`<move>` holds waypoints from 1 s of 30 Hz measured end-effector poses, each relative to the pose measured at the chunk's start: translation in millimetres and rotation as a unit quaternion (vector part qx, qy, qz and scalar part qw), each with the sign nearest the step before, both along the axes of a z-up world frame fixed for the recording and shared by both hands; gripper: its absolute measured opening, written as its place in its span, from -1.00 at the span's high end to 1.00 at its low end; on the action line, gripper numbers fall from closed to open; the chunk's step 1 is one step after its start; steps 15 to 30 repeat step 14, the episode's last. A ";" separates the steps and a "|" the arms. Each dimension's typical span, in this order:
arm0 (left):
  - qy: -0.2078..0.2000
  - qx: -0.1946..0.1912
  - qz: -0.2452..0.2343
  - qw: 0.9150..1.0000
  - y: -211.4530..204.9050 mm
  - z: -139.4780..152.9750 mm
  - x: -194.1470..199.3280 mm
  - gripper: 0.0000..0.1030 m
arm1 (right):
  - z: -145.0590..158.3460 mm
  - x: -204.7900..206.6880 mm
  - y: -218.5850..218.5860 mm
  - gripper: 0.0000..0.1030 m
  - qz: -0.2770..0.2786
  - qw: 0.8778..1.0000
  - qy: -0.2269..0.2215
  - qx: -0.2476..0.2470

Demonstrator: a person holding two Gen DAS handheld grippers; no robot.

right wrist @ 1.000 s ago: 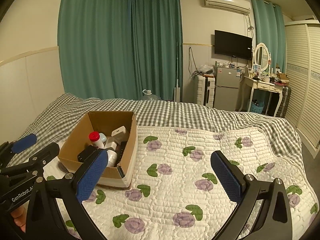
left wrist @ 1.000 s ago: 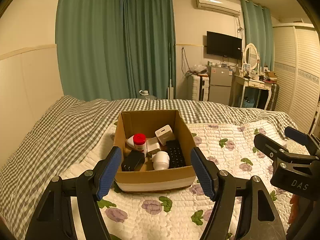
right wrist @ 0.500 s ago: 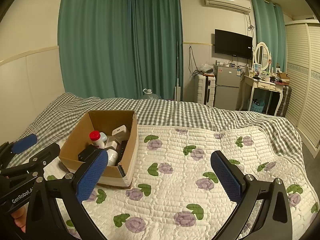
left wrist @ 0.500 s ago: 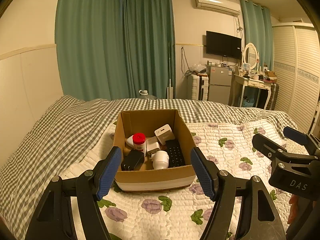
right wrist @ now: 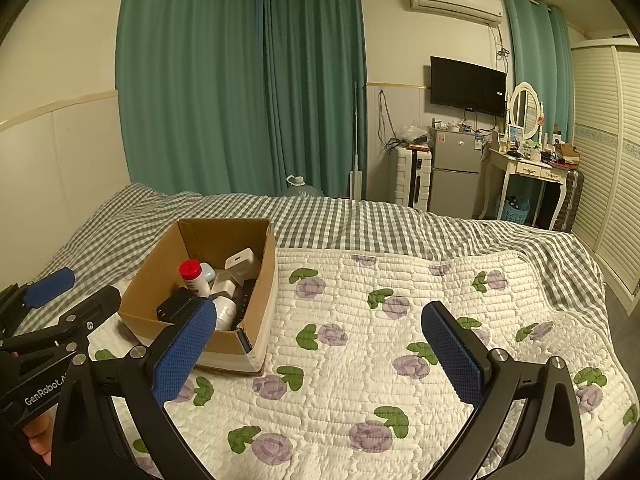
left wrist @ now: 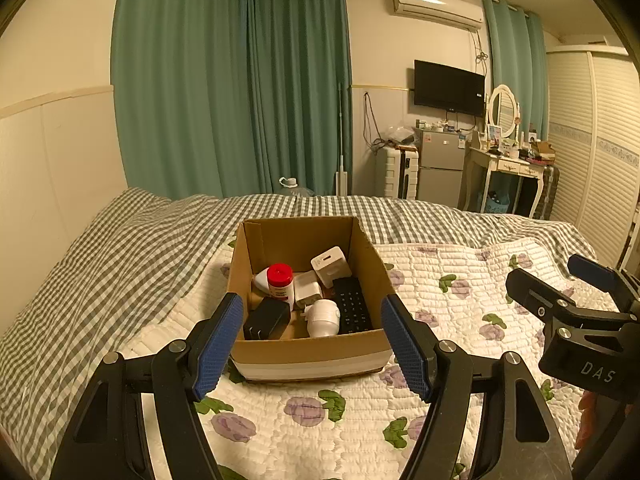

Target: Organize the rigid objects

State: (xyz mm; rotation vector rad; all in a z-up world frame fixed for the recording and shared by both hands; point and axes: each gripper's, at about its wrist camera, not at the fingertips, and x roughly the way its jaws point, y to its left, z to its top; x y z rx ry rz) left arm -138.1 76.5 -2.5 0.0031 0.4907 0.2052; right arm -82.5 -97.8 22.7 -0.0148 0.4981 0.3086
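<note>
An open brown cardboard box [left wrist: 310,344] sits on the white quilted bedspread with purple flowers [left wrist: 460,308], and everything else is best placed from it. Inside lie the rigid things of the task: a white bottle with a red cap [left wrist: 280,282] toward the box's far left, a black rectangular adapter [left wrist: 266,319] at its near left, a white cube-shaped charger [left wrist: 331,266] leaning against the far right wall, a black remote control with small keys [left wrist: 352,309] along the right wall, and a white rounded device [left wrist: 323,317] near the front wall. They lie heaped and overlapping, so judging by the task they are either gathered for storage or waiting to be taken out; the pictures do not settle which.

The left gripper [left wrist: 311,338] hovers just in front of the box, its jaws spread wide and empty, framing the front wall as if lined up for a reach inside. The right gripper [right wrist: 320,354] hangs to the right of the box over bare quilt, jaws likewise wide and holding nothing, probably kept clear of the other's path.

The left wrist view looks straight down into the box and shows the remote's keys and the adapter's prongs. The right wrist view sees the box [right wrist: 208,276] obliquely, with its right wall hiding most of the remote, but it shows the broad free stretch of quilt to the right of the box, where things could be laid.
</note>
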 end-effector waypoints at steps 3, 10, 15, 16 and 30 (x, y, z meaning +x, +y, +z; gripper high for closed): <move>0.000 0.000 0.002 1.000 0.8 0.5 0.2 -0.44 | -2.2 1.0 1.7 -1.00 0.000 1.000 0.003 -0.001; 0.007 -0.010 -0.001 1.000 3.3 -1.9 2.8 -0.44 | -3.8 2.4 3.0 -1.00 0.000 1.000 0.006 -0.002; 0.006 -0.010 -0.003 1.000 2.9 -2.5 2.1 -0.44 | -3.7 2.5 3.2 -1.00 0.000 1.000 0.006 -0.002; 0.006 -0.010 -0.003 1.000 2.9 -2.5 2.1 -0.44 | -3.7 2.5 3.2 -1.00 0.000 1.000 0.006 -0.002; 0.006 -0.010 -0.003 1.000 2.9 -2.5 2.1 -0.44 | -3.7 2.5 3.2 -1.00 0.000 1.000 0.006 -0.002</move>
